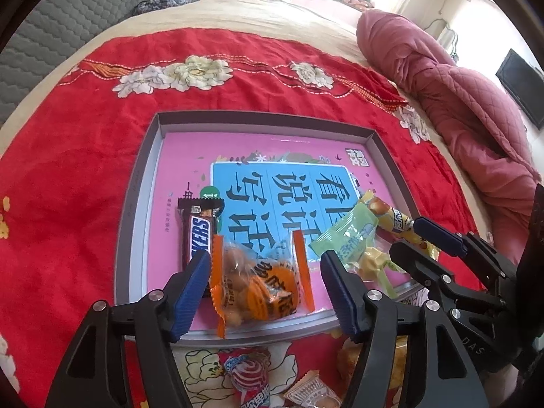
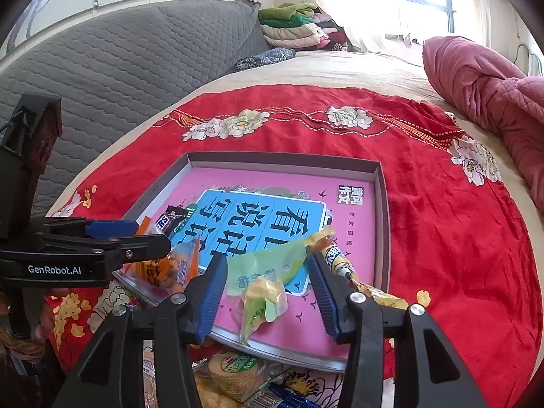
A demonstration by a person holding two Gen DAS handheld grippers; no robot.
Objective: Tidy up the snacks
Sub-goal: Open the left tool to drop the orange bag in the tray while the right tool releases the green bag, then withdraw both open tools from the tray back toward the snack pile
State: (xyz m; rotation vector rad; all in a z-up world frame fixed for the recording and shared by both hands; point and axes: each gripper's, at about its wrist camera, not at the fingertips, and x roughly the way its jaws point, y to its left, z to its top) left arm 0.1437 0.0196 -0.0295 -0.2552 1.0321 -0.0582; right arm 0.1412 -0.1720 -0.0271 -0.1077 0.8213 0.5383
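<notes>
Shallow grey cardboard box lid (image 1: 142, 183) with a pink and blue printed bottom lies flat on a red floral velvet cloth (image 1: 68, 170) spread over a bed. Inside the tray, along its near-left side: brown Snickers bar (image 1: 199, 234), lengthwise, near the left wall. Just right of it, a clear packet with orange edges holding round biscuits (image 1: 258, 289); it sits between the blue pads of the left gripper (image 1: 265, 292), jaws apart, pads not pressing on it. Right gripper (image 2: 268, 292) over the tray's near-right part, jaws likewise apart, straddling a pale green sachet with a yellow sweet wrapper (image 2: 265, 289), no contact visible. A yellow sausage-shaped snack stick (image 2: 335, 255) lies just beside the right pad. Outside the tray, on the cloth at its near edge: a red-and-white swirl lollipop wrapper (image 1: 244, 374), a round wafer biscuit pack (image 2: 234, 370), other small packets.
</notes>
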